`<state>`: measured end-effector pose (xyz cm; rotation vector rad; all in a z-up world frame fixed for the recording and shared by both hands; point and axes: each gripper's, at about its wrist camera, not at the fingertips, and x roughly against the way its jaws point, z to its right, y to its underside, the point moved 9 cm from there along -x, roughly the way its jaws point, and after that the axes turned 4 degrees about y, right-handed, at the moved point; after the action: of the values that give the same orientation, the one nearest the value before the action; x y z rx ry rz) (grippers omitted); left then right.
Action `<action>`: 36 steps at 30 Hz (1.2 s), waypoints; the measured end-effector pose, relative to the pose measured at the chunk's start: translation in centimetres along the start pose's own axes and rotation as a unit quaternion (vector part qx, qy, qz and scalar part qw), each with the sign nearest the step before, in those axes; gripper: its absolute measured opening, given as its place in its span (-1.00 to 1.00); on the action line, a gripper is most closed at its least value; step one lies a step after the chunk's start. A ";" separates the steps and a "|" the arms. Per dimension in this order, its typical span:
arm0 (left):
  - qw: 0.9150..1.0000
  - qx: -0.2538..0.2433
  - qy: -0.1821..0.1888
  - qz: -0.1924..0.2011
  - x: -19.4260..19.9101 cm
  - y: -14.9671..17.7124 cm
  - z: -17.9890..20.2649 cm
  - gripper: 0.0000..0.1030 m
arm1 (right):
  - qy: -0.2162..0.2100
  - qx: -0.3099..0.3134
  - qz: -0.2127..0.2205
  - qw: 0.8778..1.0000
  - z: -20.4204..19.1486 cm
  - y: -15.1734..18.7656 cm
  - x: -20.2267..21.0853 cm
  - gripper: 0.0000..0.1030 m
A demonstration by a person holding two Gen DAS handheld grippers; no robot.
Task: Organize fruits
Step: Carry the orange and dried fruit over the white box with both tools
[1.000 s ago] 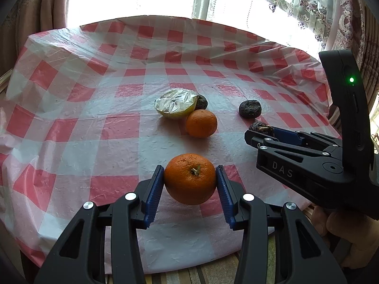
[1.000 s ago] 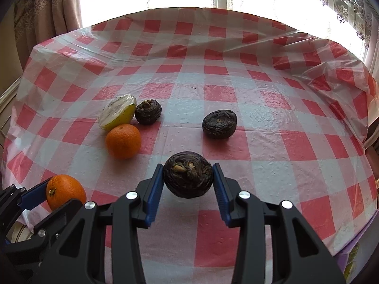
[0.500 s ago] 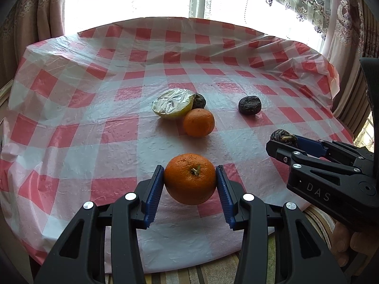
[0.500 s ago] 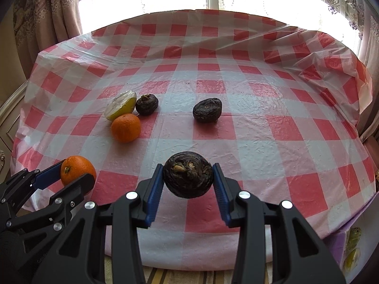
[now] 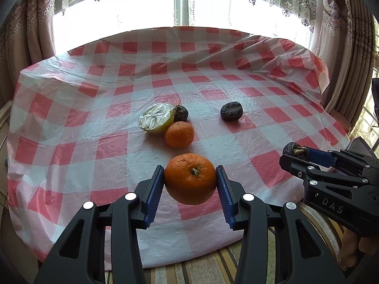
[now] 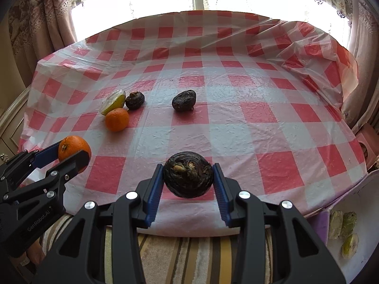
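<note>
Where curtains (image 5: 30, 30) frame windows, red-checked tablecloth (image 5: 71, 108) over table.

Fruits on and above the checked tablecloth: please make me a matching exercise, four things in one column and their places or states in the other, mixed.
Things:
1. big orange
2. smaller orange
3. wrapped half fruit
4. wrinkled dark fruit with stem scar

States:
A. lying on the cloth, covered in clear film
B. clamped in the right gripper
C. clamped in the left gripper
D. lying on the cloth, beside the wrapped half

Pairs: 1-C, 2-D, 3-A, 4-B
</note>
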<state>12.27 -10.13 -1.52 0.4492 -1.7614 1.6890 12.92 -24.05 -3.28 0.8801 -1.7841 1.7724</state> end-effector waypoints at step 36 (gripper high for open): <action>0.964 -0.225 0.144 -0.010 -1.3 -1.3 24.7 -0.16 | 0.164 -0.114 -0.046 0.979 24.7 8.5 7.1 -0.19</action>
<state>8.77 -34.58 -0.41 0.0158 -1.8355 1.2113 4.58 -49.76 -5.34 0.5337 -1.6593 1.5168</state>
